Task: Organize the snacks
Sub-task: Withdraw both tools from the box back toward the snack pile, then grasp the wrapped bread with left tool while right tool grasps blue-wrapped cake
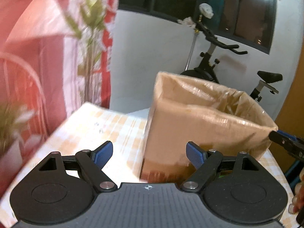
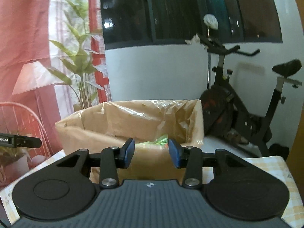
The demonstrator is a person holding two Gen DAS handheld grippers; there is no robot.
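Note:
A tall cardboard box [image 1: 199,125] with a clear plastic liner stands on the checked tablecloth [image 1: 95,131]. In the left wrist view my left gripper [image 1: 149,148] is open in front of the box's near left corner, with nothing between its blue pads. The right gripper's tip [image 1: 286,144] shows at the box's right corner. In the right wrist view my right gripper [image 2: 151,142] is level with the near rim of the box [image 2: 114,133], its jaws partly open and holding nothing. Green snack packets [image 2: 161,139] lie inside the box. The left gripper's finger [image 2: 20,141] pokes in from the left.
An exercise bike [image 2: 237,104] stands against the white wall behind the table [image 2: 266,163]. A leafy plant [image 2: 79,66] and a pink wire chair [image 2: 19,117] are at the left by the pink curtain. A hand [image 1: 298,199] shows at the right edge.

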